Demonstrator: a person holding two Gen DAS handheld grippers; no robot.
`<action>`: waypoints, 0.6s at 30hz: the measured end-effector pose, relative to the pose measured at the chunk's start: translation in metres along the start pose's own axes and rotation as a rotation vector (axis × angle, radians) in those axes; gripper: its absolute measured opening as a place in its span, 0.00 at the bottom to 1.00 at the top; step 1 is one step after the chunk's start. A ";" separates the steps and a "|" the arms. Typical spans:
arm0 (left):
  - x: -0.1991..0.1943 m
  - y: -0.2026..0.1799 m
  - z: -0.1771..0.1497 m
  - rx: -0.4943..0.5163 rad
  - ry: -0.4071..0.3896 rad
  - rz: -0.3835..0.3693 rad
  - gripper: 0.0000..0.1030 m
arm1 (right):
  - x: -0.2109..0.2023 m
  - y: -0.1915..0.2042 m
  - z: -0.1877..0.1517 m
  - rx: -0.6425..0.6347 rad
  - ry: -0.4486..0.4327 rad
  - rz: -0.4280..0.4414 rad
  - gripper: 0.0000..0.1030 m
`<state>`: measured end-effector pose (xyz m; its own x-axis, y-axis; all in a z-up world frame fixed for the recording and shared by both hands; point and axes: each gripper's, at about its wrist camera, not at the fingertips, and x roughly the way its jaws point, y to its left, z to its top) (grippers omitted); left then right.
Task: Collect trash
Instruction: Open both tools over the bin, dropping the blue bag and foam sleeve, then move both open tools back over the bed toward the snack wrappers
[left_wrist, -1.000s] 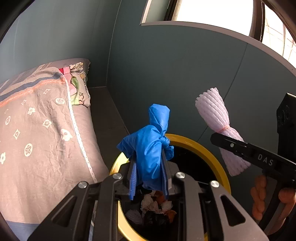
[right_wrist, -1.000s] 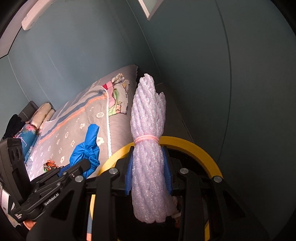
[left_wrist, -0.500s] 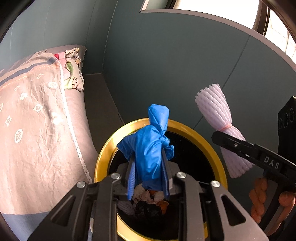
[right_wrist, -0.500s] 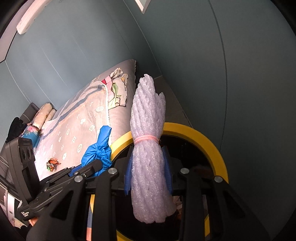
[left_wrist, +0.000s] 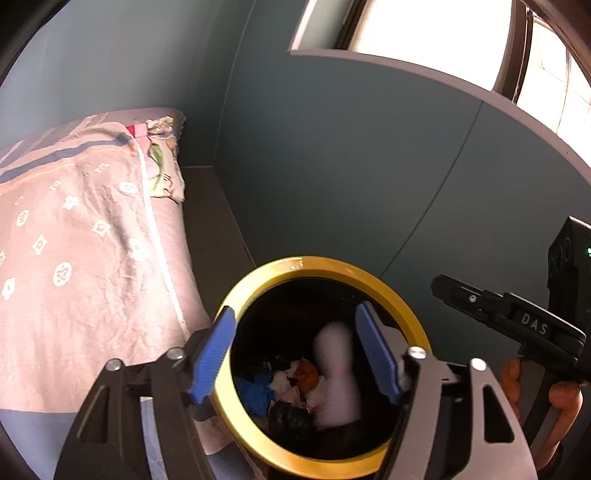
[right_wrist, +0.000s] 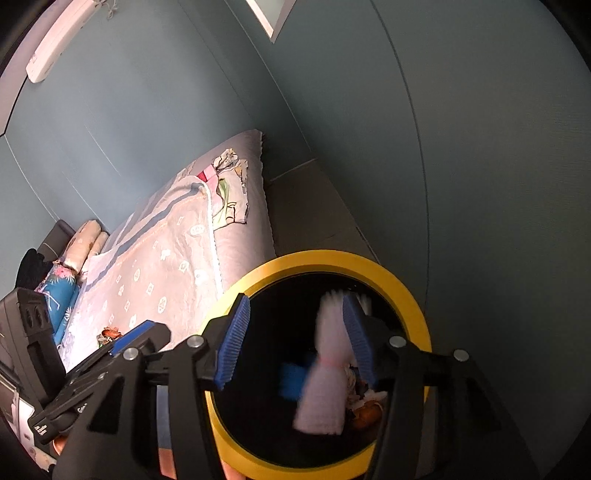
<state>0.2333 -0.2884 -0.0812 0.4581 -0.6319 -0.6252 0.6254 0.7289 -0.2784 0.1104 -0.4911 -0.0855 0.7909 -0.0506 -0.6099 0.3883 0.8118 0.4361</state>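
A black bin with a yellow rim (left_wrist: 314, 264) (right_wrist: 321, 258) stands below both grippers. My left gripper (left_wrist: 295, 350) is open and empty over the bin mouth. My right gripper (right_wrist: 295, 339) is open and empty over it too. The pink foam net roll (left_wrist: 338, 373) (right_wrist: 325, 384) is blurred, inside the bin. The blue glove (left_wrist: 255, 393) (right_wrist: 290, 378) lies in the bin among crumpled paper and other trash. The right gripper also shows in the left wrist view (left_wrist: 480, 306), and the left one in the right wrist view (right_wrist: 136, 334).
A bed with a grey patterned cover (left_wrist: 74, 240) (right_wrist: 166, 258) lies left of the bin. A small wrapper (right_wrist: 109, 332) lies on the cover. Teal walls (left_wrist: 369, 166) stand close behind and right of the bin. A narrow floor strip (left_wrist: 210, 221) runs between bed and wall.
Both grippers opened. The blue glove left the left gripper and the pink foam roll left the right gripper; both dropped into the bin.
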 end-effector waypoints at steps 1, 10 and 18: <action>-0.004 0.001 0.000 -0.004 -0.007 0.004 0.65 | -0.005 0.001 0.000 -0.005 -0.010 0.000 0.51; -0.040 0.006 -0.002 -0.021 -0.061 0.022 0.72 | -0.034 0.017 -0.002 -0.029 -0.061 0.010 0.55; -0.070 0.015 -0.007 -0.043 -0.103 0.047 0.80 | -0.059 0.025 -0.006 -0.042 -0.091 0.024 0.59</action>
<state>0.2060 -0.2311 -0.0469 0.5503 -0.6188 -0.5606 0.5748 0.7677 -0.2832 0.0704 -0.4640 -0.0426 0.8399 -0.0818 -0.5365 0.3503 0.8368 0.4208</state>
